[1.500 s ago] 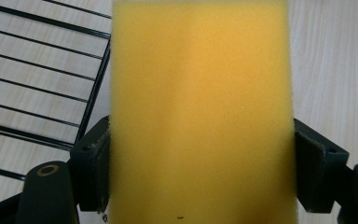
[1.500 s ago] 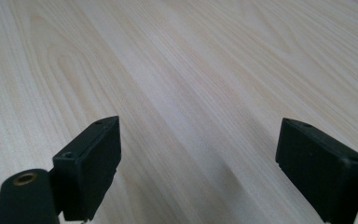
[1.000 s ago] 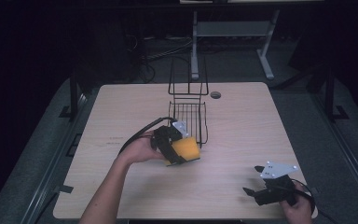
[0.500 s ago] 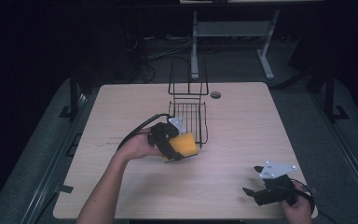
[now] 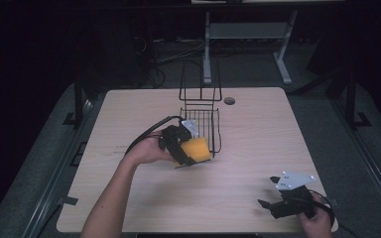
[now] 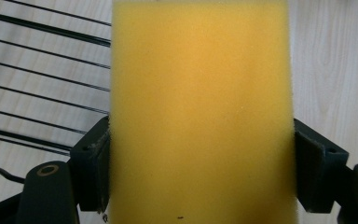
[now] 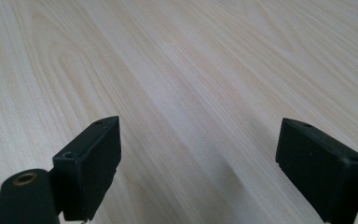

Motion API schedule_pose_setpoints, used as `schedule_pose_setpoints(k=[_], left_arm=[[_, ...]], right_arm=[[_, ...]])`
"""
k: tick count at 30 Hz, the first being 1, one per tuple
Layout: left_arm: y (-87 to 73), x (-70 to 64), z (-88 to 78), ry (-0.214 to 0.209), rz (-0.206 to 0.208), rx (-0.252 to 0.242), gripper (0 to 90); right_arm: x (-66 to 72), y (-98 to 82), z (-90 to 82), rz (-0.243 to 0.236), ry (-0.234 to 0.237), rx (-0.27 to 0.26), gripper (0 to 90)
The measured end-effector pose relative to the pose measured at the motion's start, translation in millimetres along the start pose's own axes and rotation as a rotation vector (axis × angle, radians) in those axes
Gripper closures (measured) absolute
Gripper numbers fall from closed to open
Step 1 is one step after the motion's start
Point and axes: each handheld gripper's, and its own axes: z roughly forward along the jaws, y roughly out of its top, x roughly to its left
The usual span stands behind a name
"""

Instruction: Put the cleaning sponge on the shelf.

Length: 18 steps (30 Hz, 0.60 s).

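Observation:
A yellow sponge (image 5: pixel 195 150) is clamped in my left gripper (image 5: pixel 184 151), held just above the table at the near left corner of the black wire basket (image 5: pixel 202 115). Seen from the left gripper view, the sponge (image 6: pixel 200 112) spans the whole gap between the two jaws, with the basket's wires (image 6: pixel 37 79) behind it on the left. My right gripper (image 5: pixel 268 203) rests near the table's front right edge, open, and in the right gripper view its jaws stand wide apart over bare wood (image 7: pixel 191 84).
The basket has a tall wire handle (image 5: pixel 200 79) rising at its far side. A round cable hole (image 5: pixel 229 100) lies in the table behind it. A cable (image 5: pixel 146 134) trails from the left gripper. A desk frame (image 5: pixel 248 34) stands beyond the table.
My left gripper has carried the sponge slightly left and nearer the basket's near corner. The right gripper has stayed put.

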Motion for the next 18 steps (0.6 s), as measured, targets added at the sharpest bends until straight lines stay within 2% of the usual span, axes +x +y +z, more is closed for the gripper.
schedule_pose_setpoints(k=[9,18], left_arm=[[8.3,6.6,4.6,-0.001,-0.005,0.011,21.7],[16.0,16.0,8.6,0.000,0.026,0.023,21.7]], right_arm=[[-1.2,-0.8,-0.1,-0.004,0.000,-0.004,13.8],[-0.8,-1.0,-0.1,0.007,0.004,-0.005,13.8]])
